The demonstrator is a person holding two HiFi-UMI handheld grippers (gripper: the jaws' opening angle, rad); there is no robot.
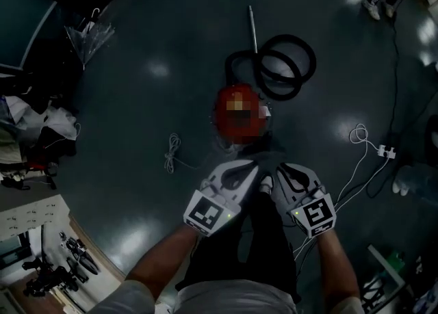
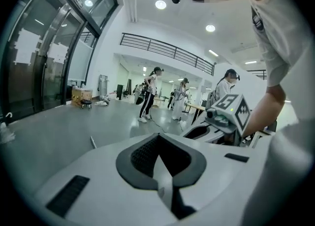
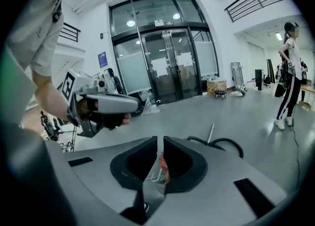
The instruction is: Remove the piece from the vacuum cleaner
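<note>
Red vacuum cleaner (image 3: 163,167) shows only a sliver past the closed right gripper (image 3: 160,139).

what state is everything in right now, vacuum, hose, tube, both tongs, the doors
vacuum cleaner: standing on the floor, untouched
hose: coiled on the floor beside the vacuum cleaner
metal tube: lying flat on the floor
left tongs: shut, empty, held above the floor
right tongs: shut, empty, held beside the left tongs
glass doors: closed
</note>
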